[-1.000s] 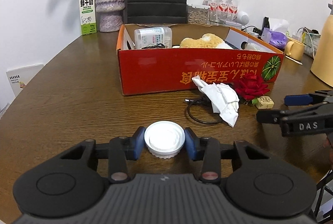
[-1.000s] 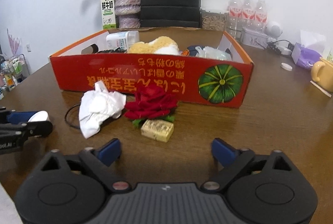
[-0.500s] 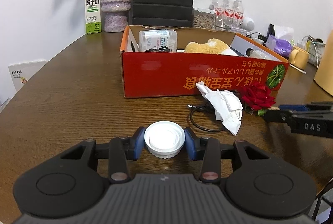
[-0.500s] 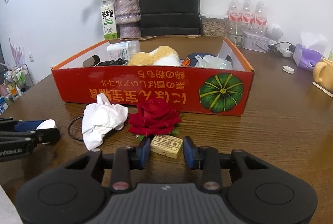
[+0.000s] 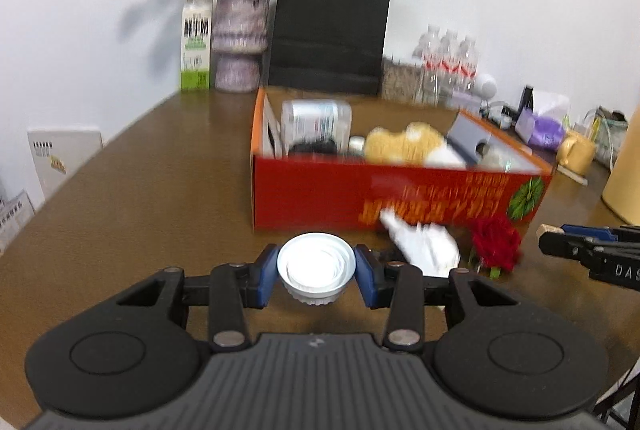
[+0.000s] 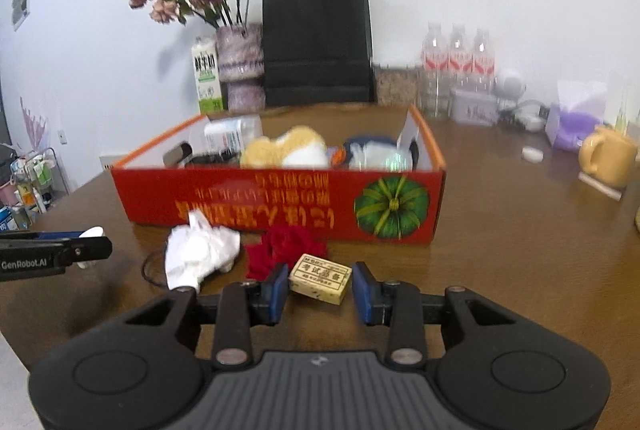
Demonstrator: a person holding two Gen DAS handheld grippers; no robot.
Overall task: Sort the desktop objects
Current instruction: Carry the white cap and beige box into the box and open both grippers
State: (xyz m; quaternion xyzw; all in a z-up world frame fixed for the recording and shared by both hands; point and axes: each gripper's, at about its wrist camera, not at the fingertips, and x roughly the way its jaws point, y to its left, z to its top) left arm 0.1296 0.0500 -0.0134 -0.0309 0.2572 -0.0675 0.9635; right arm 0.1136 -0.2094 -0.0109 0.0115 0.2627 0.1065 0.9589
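Note:
My left gripper is shut on a round white lid, held above the brown table just in front of the red cardboard box. A small tan eraser block sits lifted off the table with my right gripper shut on it. A crumpled white tissue, a red rose and a black cable loop lie along the front wall of the box. Inside the box are a plush toy, a plastic jar and other items. Each gripper shows at the edge of the other's view.
Behind the box stand a black paper bag, a flower vase, a milk carton and water bottles. A yellow mug and a purple tissue pack sit at the right.
My right gripper went from wide open to shut on the eraser and raised it off the table. The left gripper rose with the white lid, closer to the box.

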